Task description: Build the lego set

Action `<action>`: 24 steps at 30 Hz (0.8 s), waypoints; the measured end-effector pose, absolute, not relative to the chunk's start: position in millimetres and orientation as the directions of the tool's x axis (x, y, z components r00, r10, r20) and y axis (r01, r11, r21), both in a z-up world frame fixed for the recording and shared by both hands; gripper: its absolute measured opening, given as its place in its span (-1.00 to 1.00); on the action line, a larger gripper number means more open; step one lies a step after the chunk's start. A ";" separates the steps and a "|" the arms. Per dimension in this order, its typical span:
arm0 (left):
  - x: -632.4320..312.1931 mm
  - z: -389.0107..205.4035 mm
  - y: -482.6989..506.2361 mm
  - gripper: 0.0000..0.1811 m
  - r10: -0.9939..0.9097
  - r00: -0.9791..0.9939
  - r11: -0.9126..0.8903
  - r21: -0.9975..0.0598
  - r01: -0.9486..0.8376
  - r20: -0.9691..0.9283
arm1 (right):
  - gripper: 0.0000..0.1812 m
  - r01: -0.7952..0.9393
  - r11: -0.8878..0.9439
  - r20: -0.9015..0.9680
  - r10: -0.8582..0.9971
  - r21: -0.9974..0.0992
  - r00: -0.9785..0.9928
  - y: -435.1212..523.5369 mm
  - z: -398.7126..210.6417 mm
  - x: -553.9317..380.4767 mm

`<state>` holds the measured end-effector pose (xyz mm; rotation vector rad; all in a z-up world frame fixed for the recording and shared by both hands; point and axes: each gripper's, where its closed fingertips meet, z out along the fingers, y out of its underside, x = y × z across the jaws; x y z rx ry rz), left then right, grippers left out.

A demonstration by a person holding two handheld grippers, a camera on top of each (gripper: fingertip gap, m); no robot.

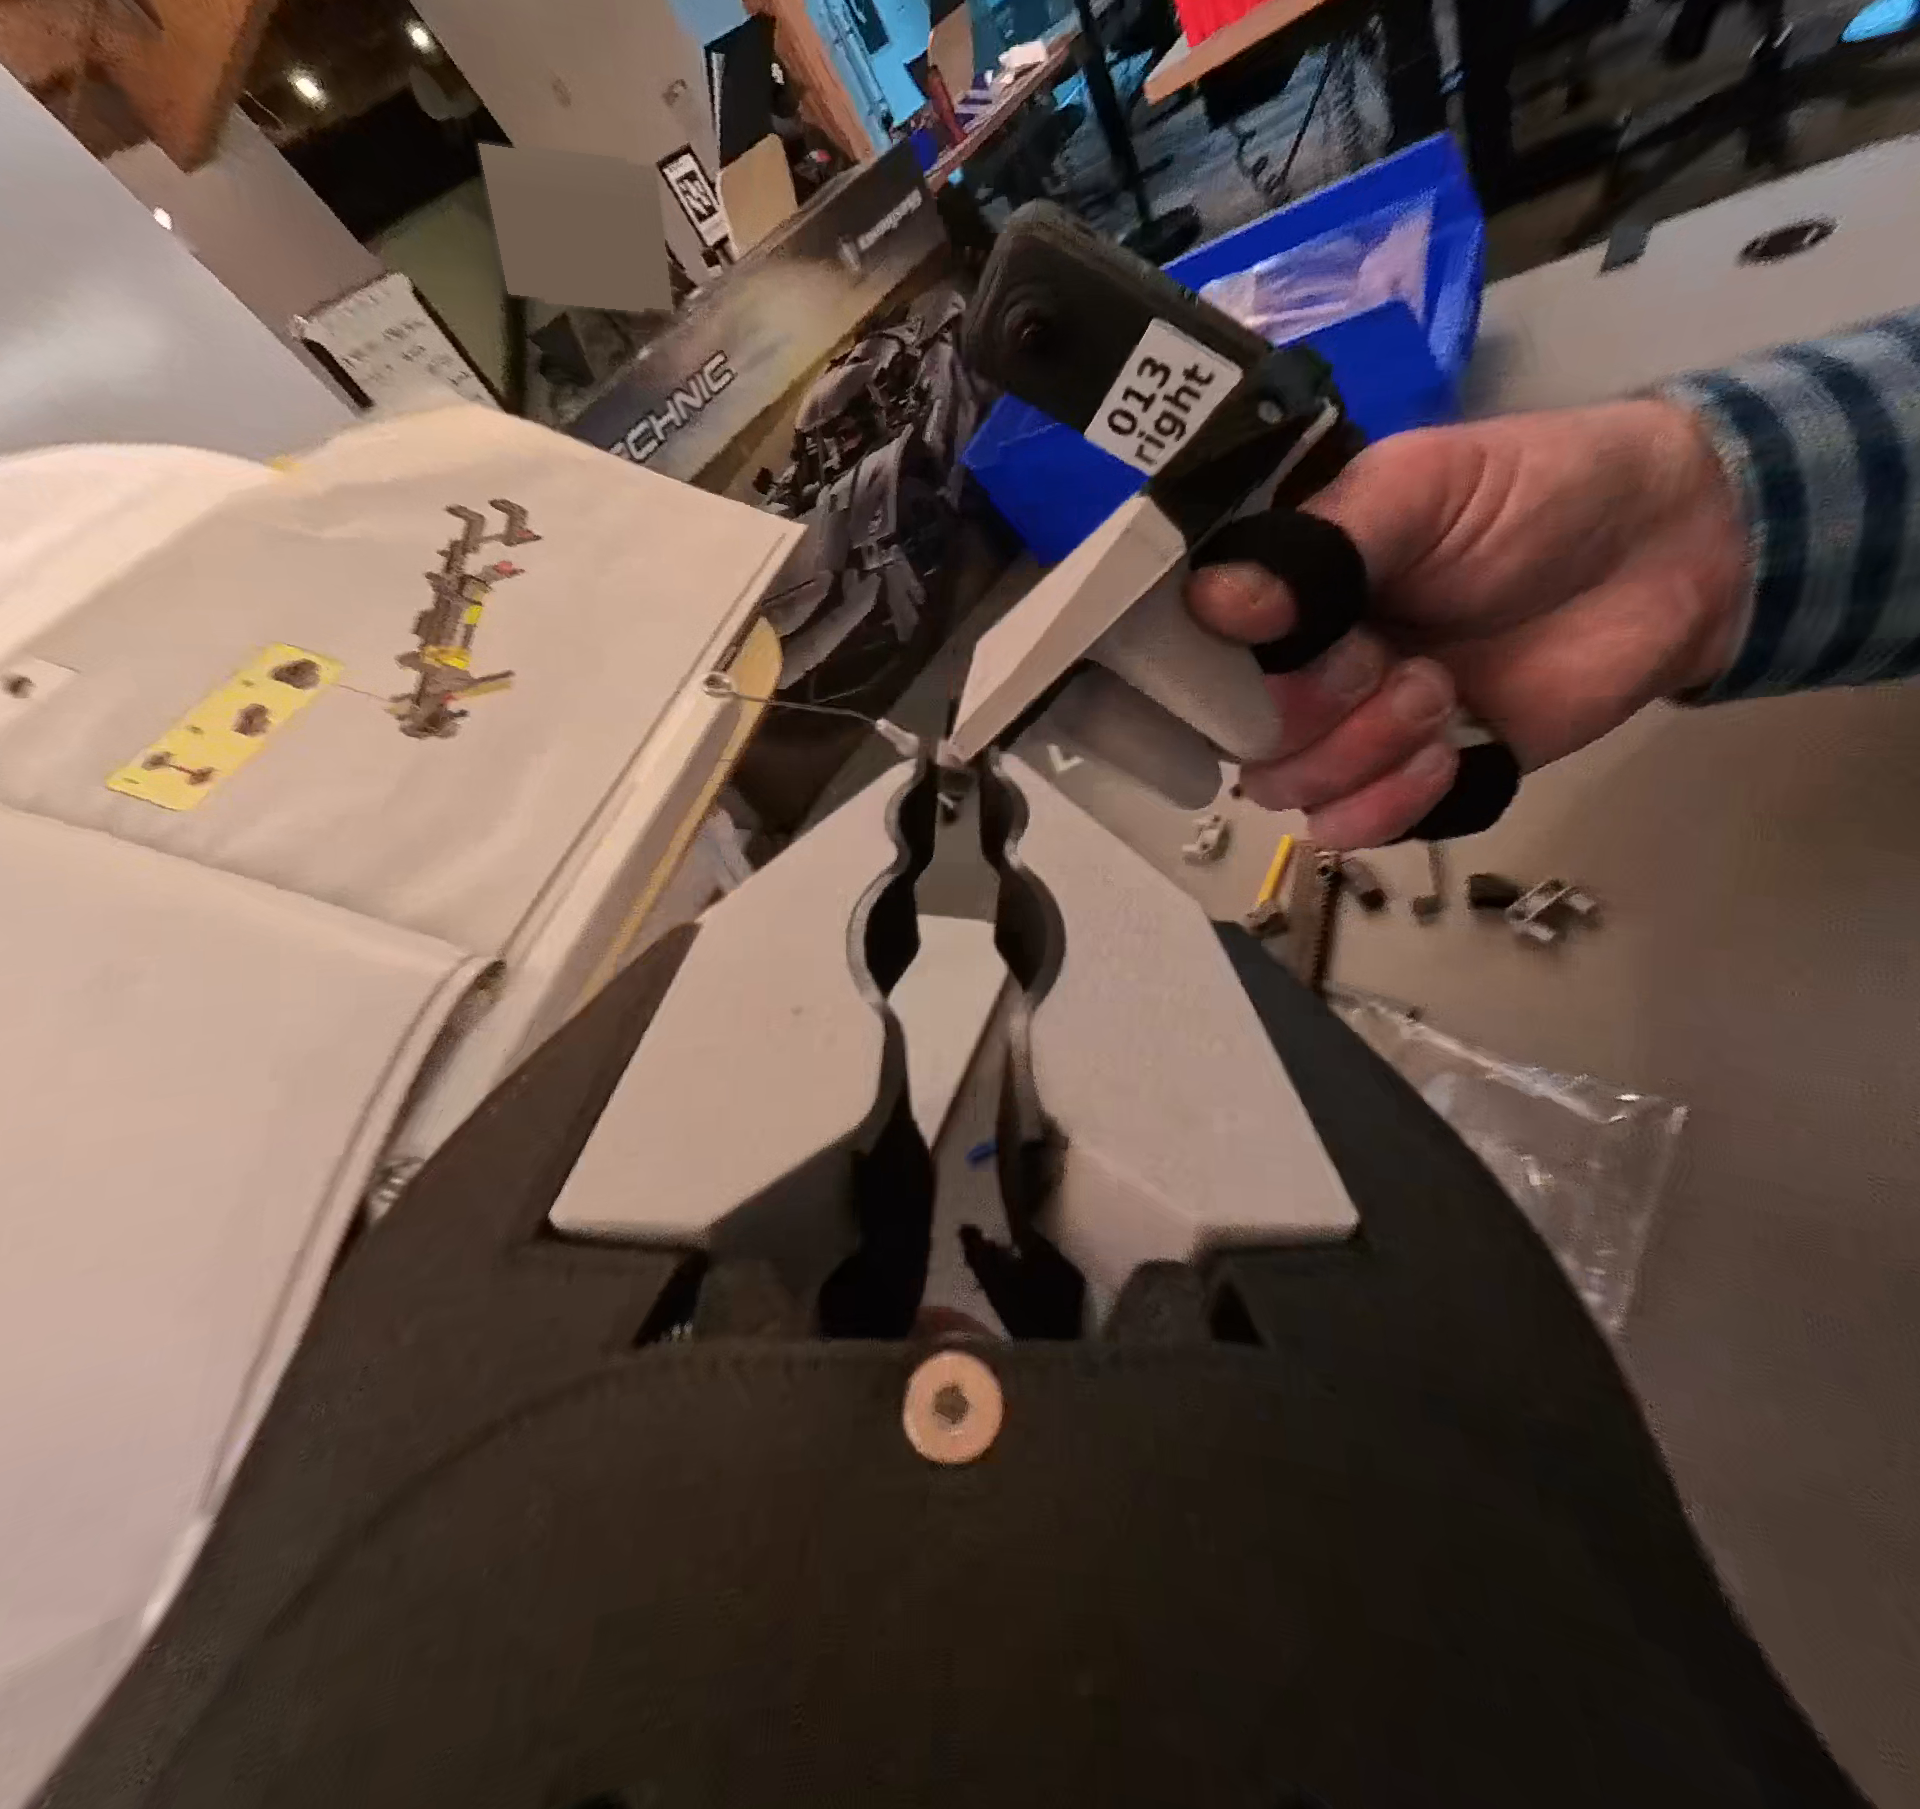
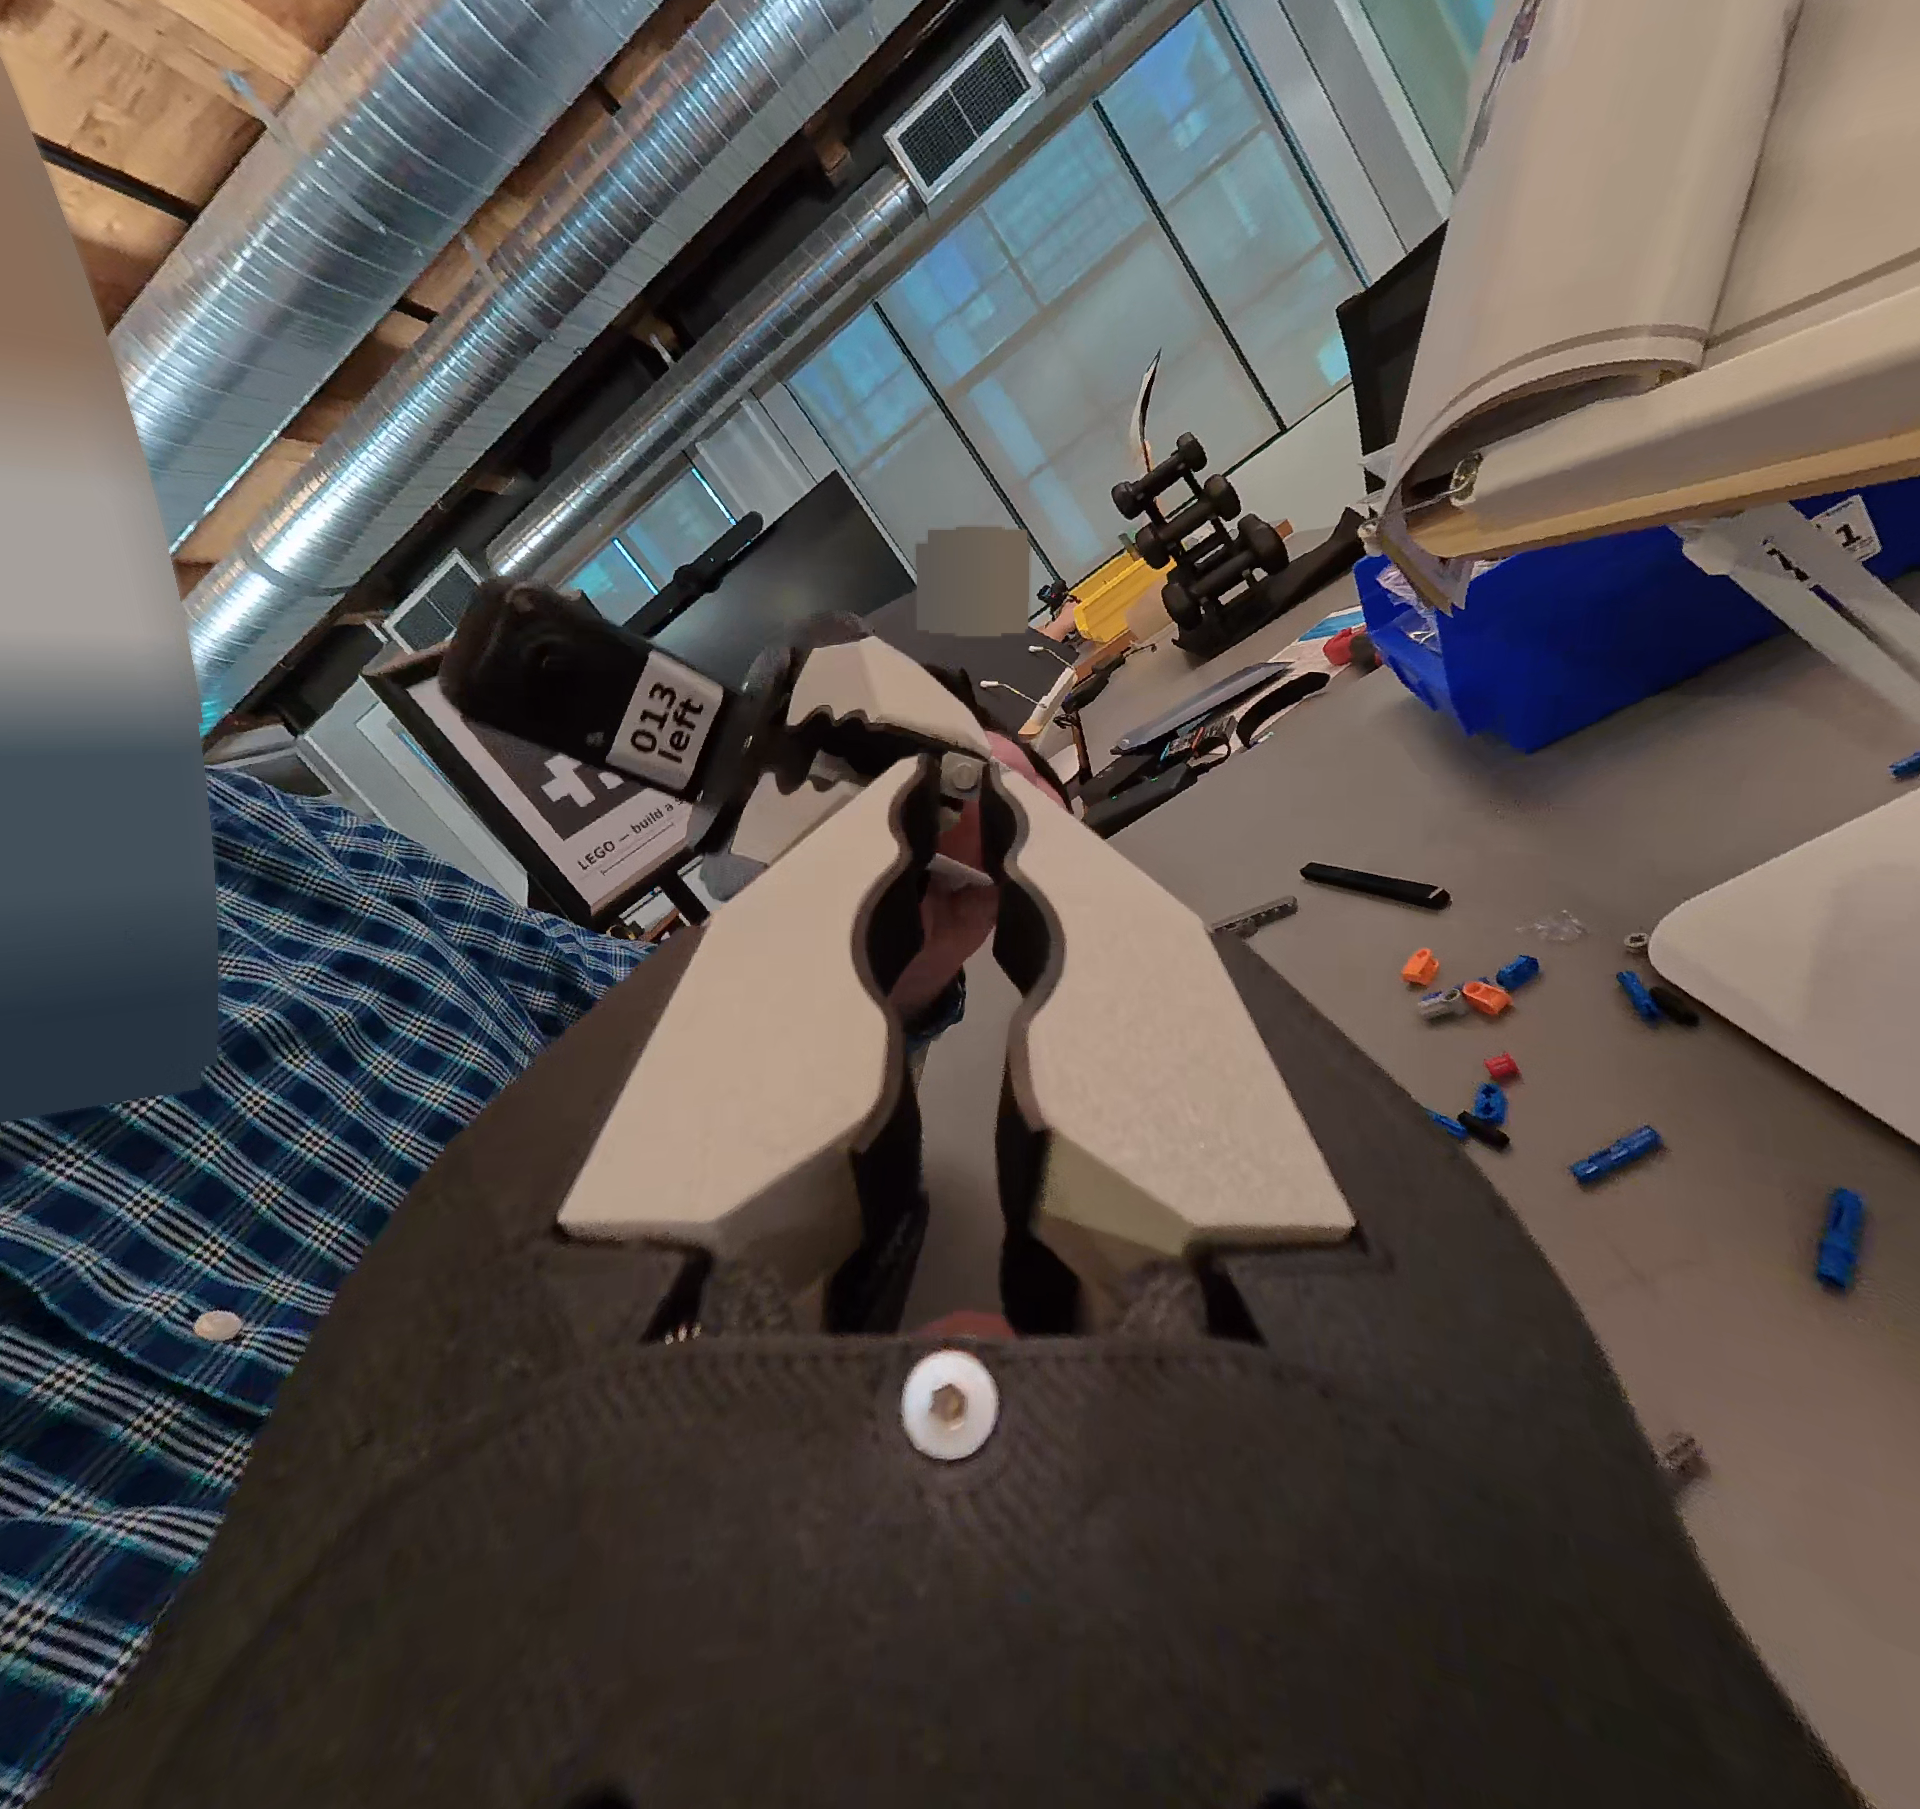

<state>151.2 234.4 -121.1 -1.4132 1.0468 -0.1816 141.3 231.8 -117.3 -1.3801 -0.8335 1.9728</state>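
Observation:
My left gripper (image 1: 948, 774) and right gripper (image 2: 961, 785) meet tip to tip above the grey table (image 1: 1714, 928). A small light-grey Lego piece (image 1: 948, 803) sits between the left fingertips, which are closed on it. In the right wrist view a small grey piece (image 2: 962, 774) is pinched between the right fingertips. The right gripper (image 1: 956, 746) comes in from the right, held by a hand (image 1: 1507, 616). The left gripper (image 2: 977, 746) reaches in from the upper left. I cannot tell whether this is one piece or two joined.
An open instruction book (image 1: 364, 668) lies on the left, with the set's box (image 1: 727, 346) and a blue bin (image 1: 1351, 305) behind. Loose grey parts (image 1: 1507, 897) and a clear bag (image 1: 1538, 1136) lie to the right. Blue, orange and red pieces (image 2: 1486, 996) and a black bar (image 2: 1371, 884) are scattered on the table. My left and right fingertips are right by each other.

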 end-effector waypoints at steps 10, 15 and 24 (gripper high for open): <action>152.3 -123.5 235.1 -0.94 -0.731 0.565 0.163 -0.902 -0.399 -0.382 | -0.94 -0.093 -0.602 -0.560 0.781 -0.793 -0.276 232.8 -119.4 141.0; 151.1 -124.3 238.8 -0.94 -0.651 0.555 0.230 -0.831 -0.507 -0.518 | -0.94 -0.103 -0.634 -0.594 0.761 -0.767 -0.261 236.2 -120.0 140.8; 148.0 -117.4 239.5 -0.95 -0.614 0.579 0.244 -0.827 -0.506 -0.536 | -0.92 -0.124 -0.671 -0.631 0.734 -0.731 -0.250 244.5 -116.8 153.0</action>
